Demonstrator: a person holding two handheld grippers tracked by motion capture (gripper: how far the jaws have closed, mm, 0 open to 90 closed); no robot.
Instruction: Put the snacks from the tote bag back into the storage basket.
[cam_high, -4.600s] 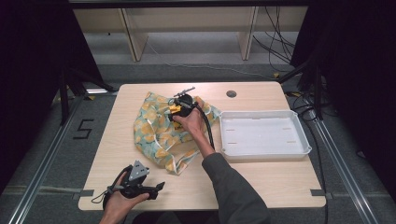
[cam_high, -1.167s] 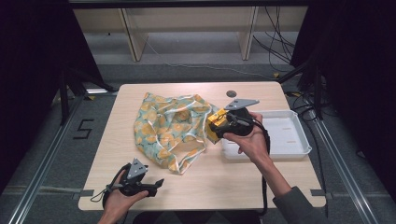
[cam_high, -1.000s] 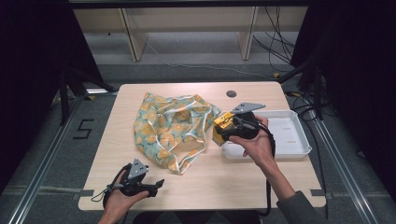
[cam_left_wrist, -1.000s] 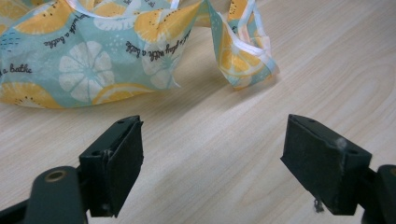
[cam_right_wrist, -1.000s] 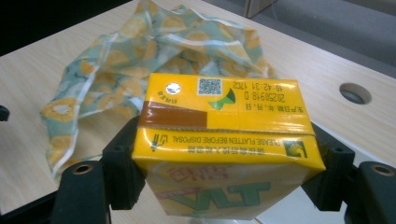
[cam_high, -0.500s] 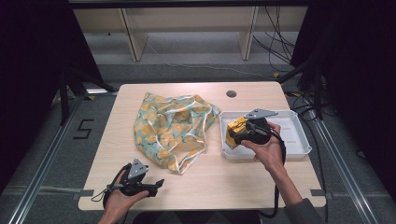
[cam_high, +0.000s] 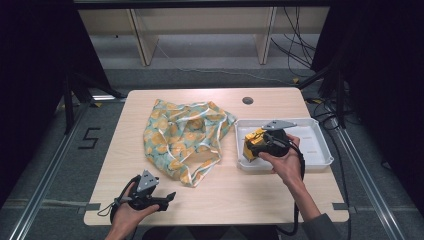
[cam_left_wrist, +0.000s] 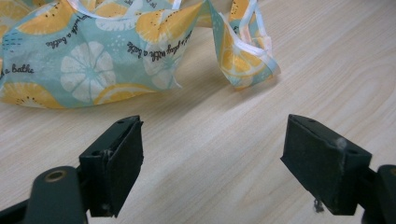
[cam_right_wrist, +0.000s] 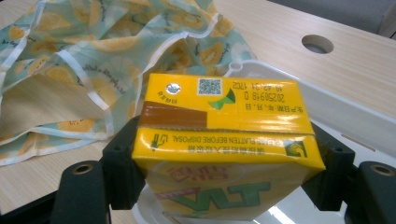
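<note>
A yellow drink carton (cam_right_wrist: 224, 135) is clamped between the jaws of my right gripper (cam_right_wrist: 224, 172), which is shut on its sides. In the high view the carton (cam_high: 253, 144) hangs over the left end of the white tray (cam_high: 315, 150). A crumpled cloth bag with a lemon print (cam_high: 182, 137) lies mid-table, its mouth toward the tray. My left gripper (cam_high: 167, 198) rests near the table's front edge, below the bag. Its jaws stand wide open over bare wood (cam_left_wrist: 215, 158), with the bag's edge (cam_left_wrist: 116, 60) just beyond them.
A round cable hole (cam_high: 247, 100) sits in the table behind the tray. The tray's right part holds nothing. Wooden shelf legs (cam_high: 142, 40) and cables stand on the floor beyond the table. Bare wood lies at the front right (cam_high: 250, 195).
My right gripper has carried the carton from the bag's mouth rightward to the left end of the tray. The left gripper has stayed put.
</note>
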